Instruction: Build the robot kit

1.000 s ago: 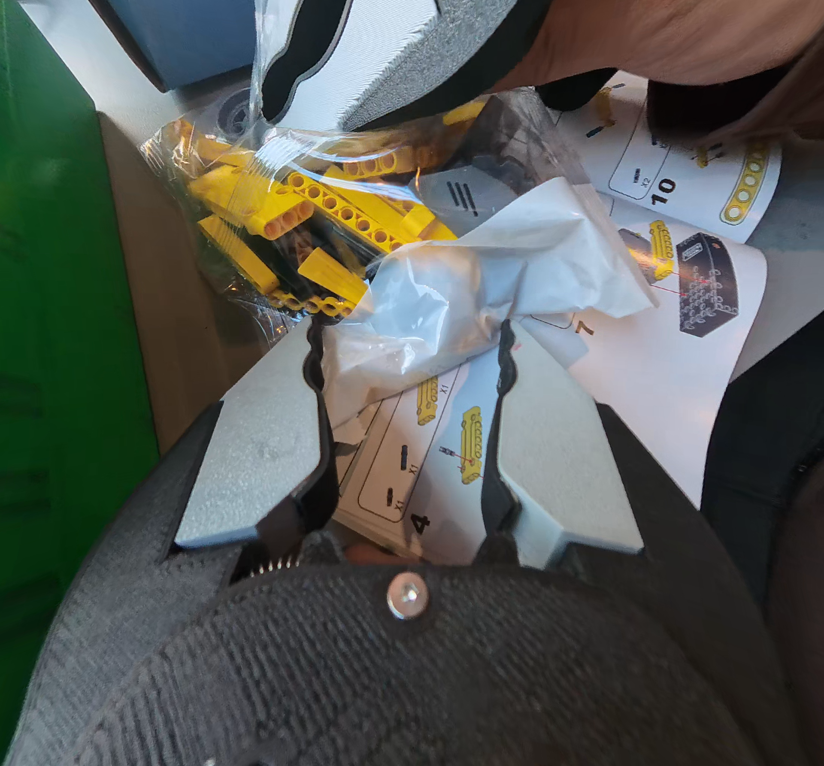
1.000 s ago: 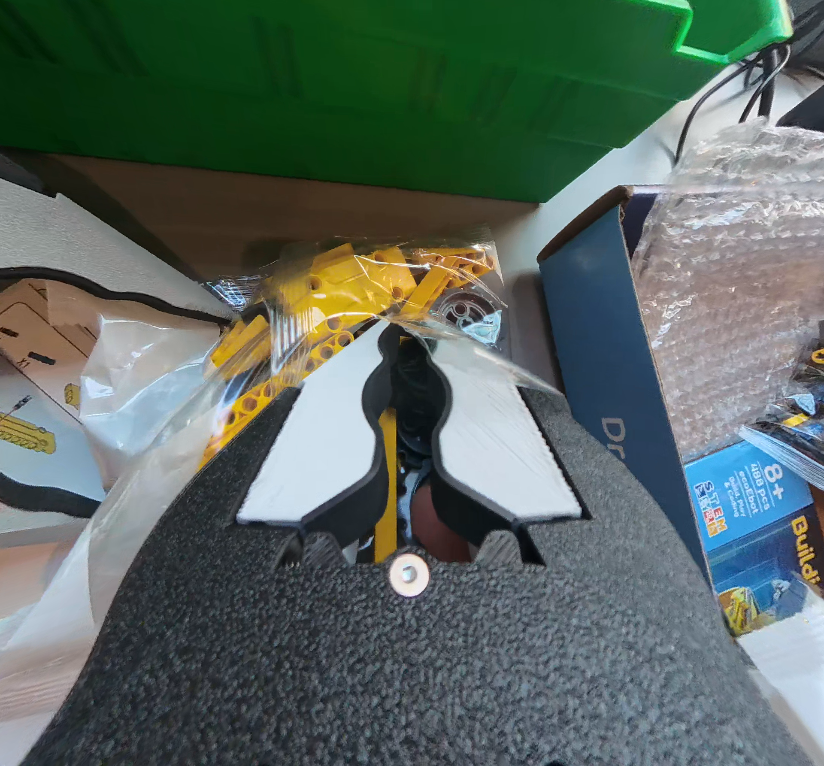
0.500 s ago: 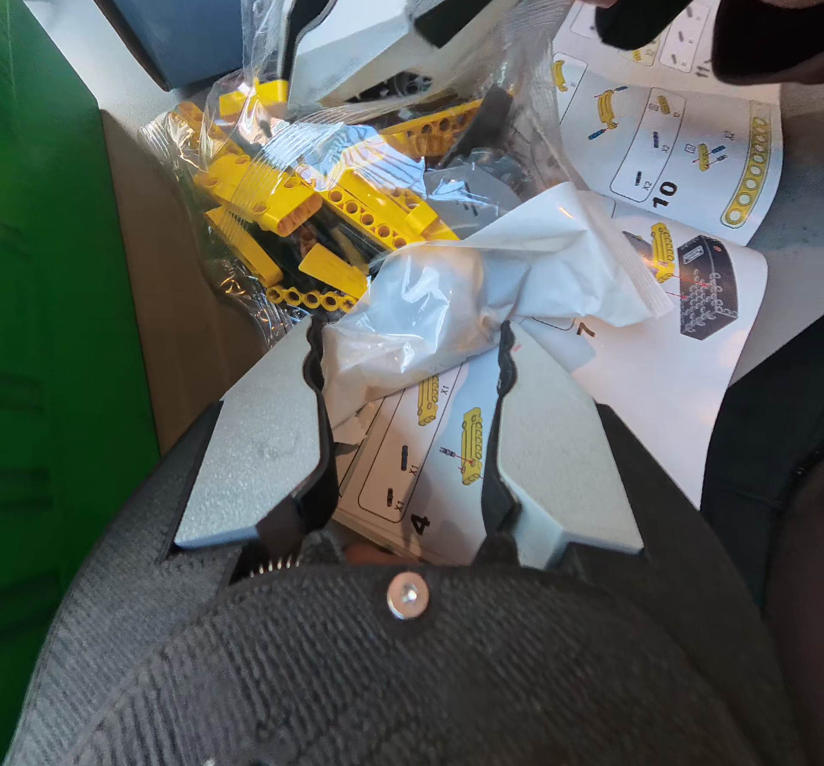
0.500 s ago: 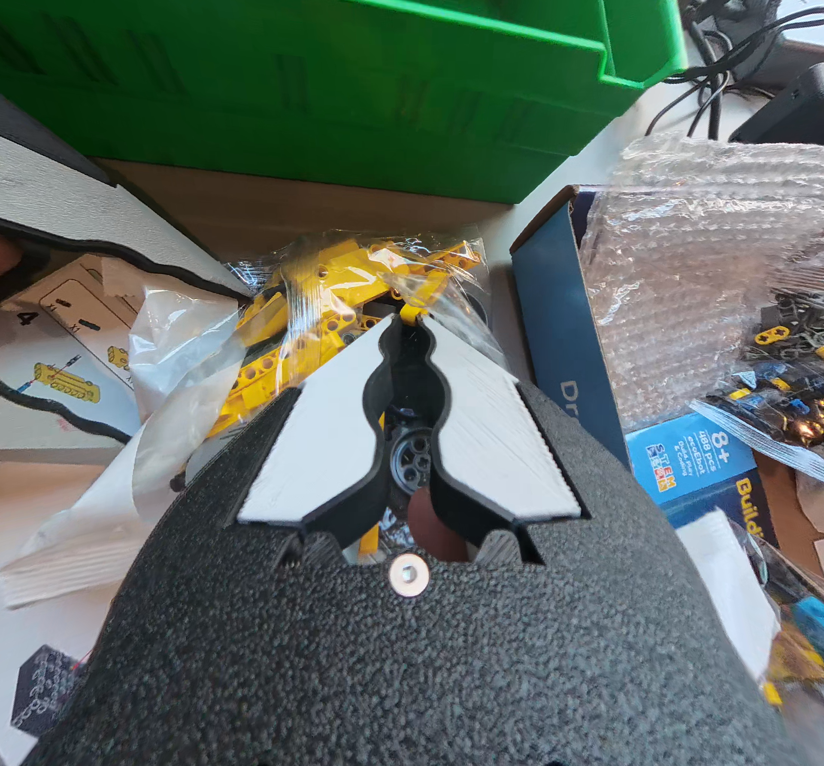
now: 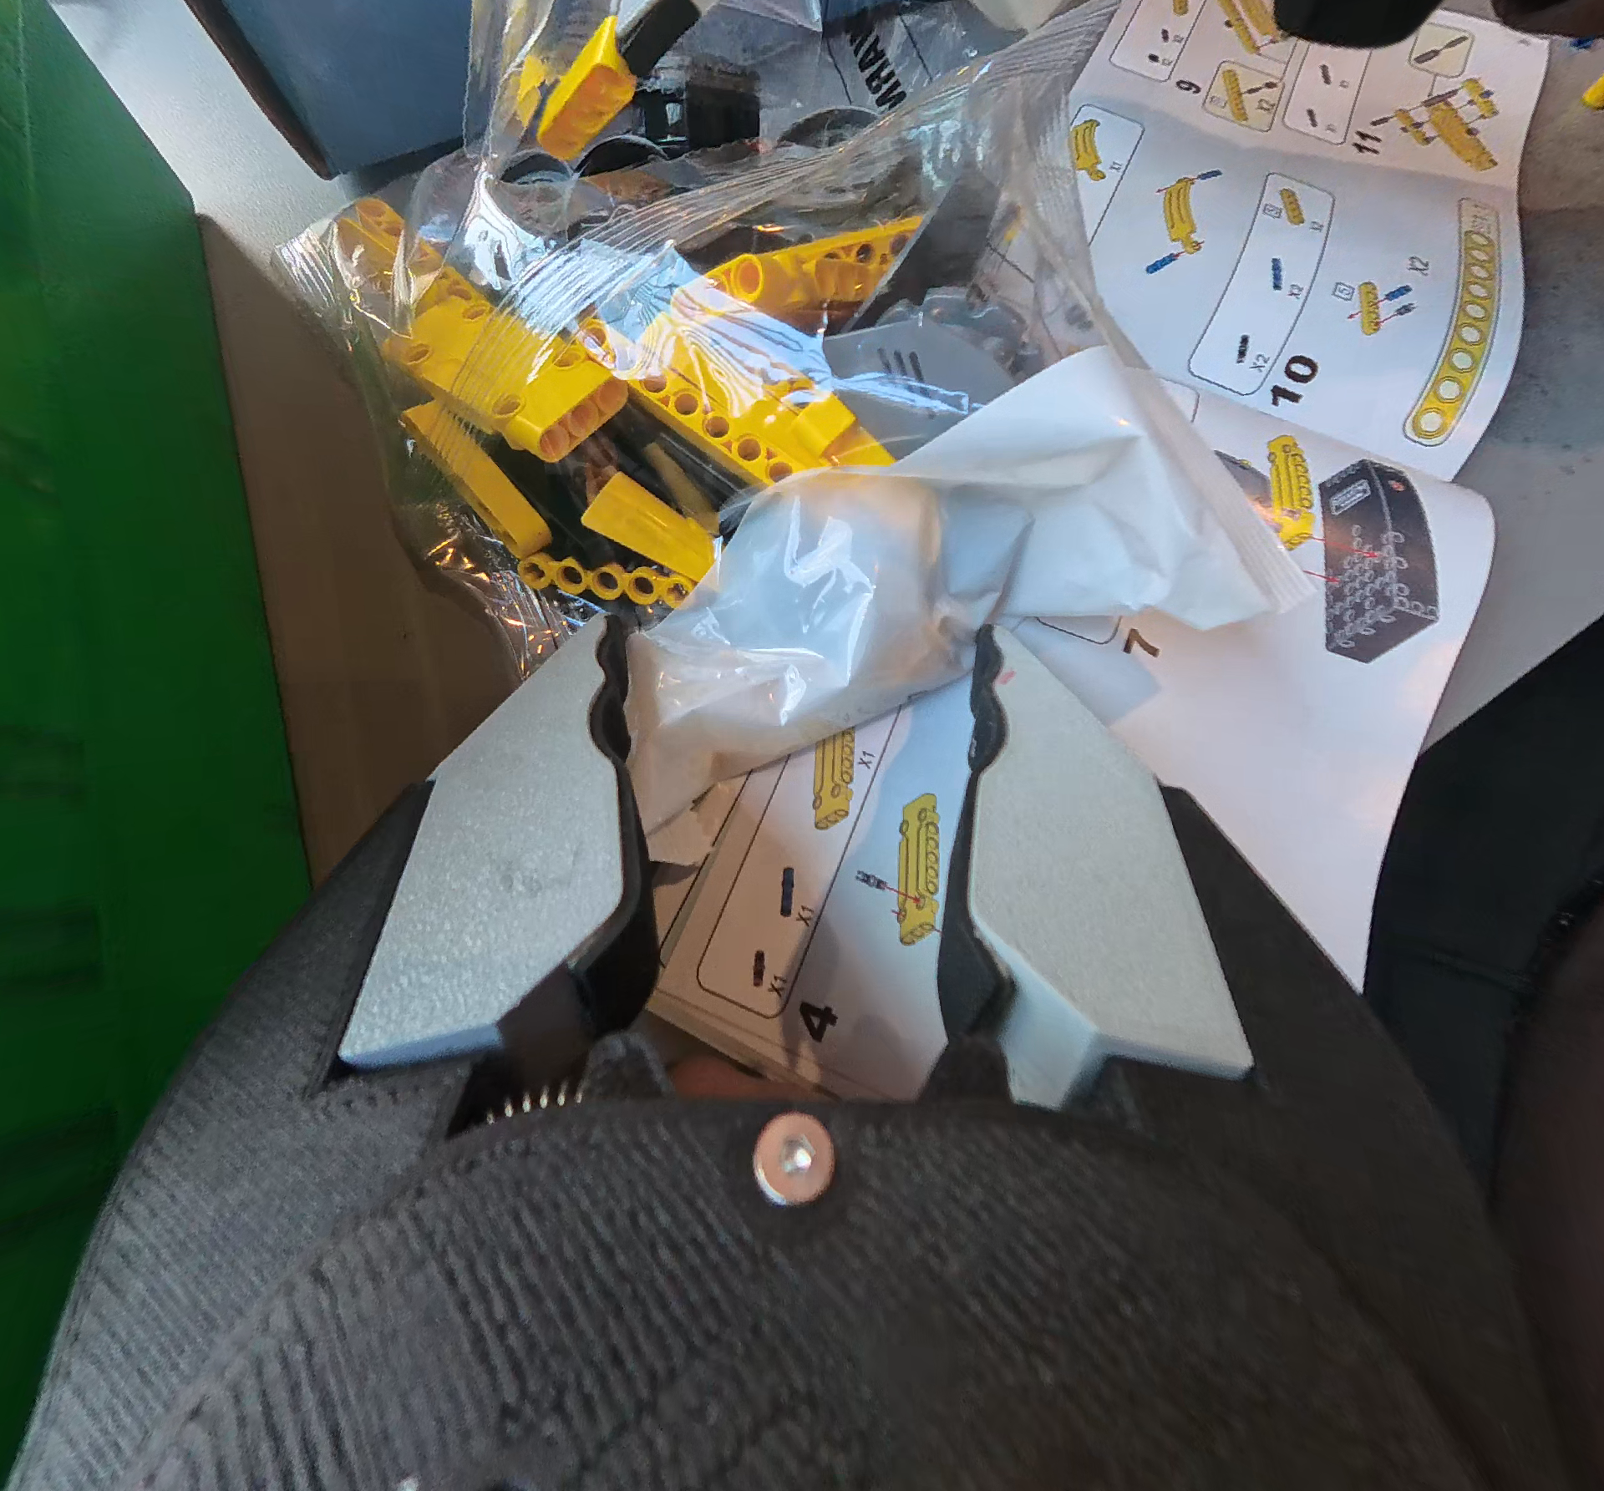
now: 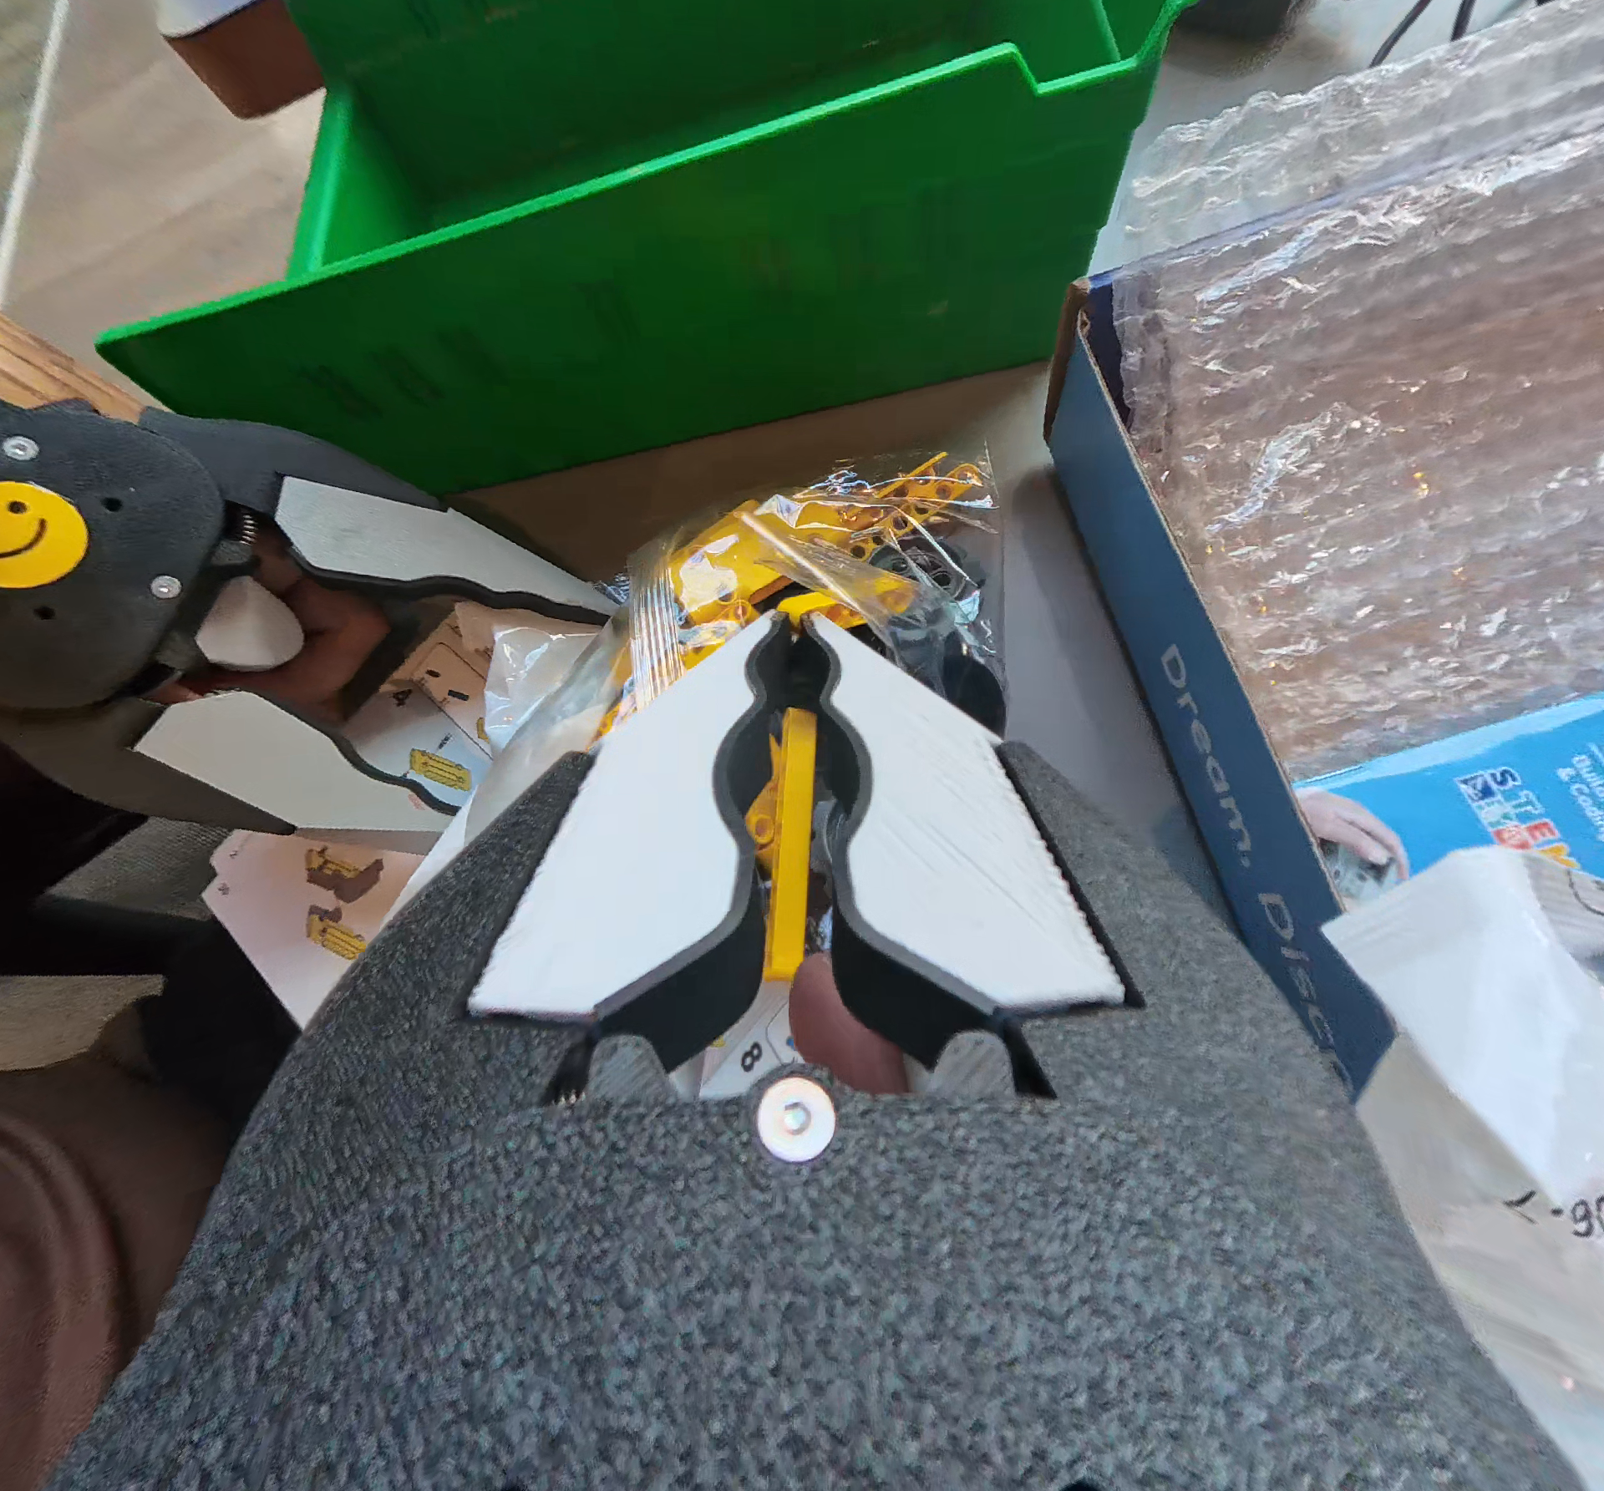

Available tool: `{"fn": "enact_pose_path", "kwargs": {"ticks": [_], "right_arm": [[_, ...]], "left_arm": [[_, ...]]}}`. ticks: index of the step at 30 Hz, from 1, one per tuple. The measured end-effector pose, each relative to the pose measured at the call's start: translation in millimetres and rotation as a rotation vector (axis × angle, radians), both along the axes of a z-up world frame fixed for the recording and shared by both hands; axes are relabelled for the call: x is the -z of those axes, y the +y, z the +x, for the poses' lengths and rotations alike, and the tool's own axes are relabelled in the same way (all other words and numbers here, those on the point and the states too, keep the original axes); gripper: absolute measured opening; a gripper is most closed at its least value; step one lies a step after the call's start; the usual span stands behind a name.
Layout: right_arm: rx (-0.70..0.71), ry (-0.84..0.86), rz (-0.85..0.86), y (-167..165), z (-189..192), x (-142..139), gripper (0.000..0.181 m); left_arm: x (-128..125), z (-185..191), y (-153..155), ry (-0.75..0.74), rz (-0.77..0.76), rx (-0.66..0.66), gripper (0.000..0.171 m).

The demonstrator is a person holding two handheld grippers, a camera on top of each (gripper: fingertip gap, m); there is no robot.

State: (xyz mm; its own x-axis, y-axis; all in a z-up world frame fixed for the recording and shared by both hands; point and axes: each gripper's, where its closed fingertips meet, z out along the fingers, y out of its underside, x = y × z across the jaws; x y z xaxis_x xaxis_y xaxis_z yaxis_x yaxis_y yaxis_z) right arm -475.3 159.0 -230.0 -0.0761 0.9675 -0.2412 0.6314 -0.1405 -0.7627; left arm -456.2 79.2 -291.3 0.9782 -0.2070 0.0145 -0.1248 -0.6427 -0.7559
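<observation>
Presently right gripper [image 6: 797, 625] is clenched on the clear bag of yellow bricks [image 6: 807, 547]; left gripper [image 5: 794, 651], spread wide, straddles its crumpled white end [image 5: 868, 581] over the instruction sheet [image 5: 1285, 764].

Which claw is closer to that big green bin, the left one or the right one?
Hard to call. In the right wrist view, the left claw sits just before the green bin, around a white crumpled bag. The right claw, pinching the clear parts bag, looks slightly farther.

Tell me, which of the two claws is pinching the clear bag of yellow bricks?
The right claw, tips closed on the bag of yellow bricks. The left claw is spread around crumpled white plastic.
</observation>
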Motion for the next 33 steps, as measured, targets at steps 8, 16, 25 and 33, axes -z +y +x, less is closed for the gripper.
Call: {"fn": "enact_pose_path", "kwargs": {"ticks": [8,16,25,33], "right_arm": [[-0.012,0.032,-0.137,-5,6,-13,0.001],[-0.043,0.070,-0.235,-15,27,-29,0.001],[-0.064,0.122,-0.253,-25,67,-51,0.001],[0.057,0.121,-0.034,2,175,-82,0.001]], "left_arm": [[0,0,0,0.000,0.001,0.002,0.078],[0,0,0,-0.001,0.001,0.003,0.078],[0,0,0,0.000,0.002,0.002,0.078],[0,0,0,-0.001,0.002,0.001,0.078]]}}
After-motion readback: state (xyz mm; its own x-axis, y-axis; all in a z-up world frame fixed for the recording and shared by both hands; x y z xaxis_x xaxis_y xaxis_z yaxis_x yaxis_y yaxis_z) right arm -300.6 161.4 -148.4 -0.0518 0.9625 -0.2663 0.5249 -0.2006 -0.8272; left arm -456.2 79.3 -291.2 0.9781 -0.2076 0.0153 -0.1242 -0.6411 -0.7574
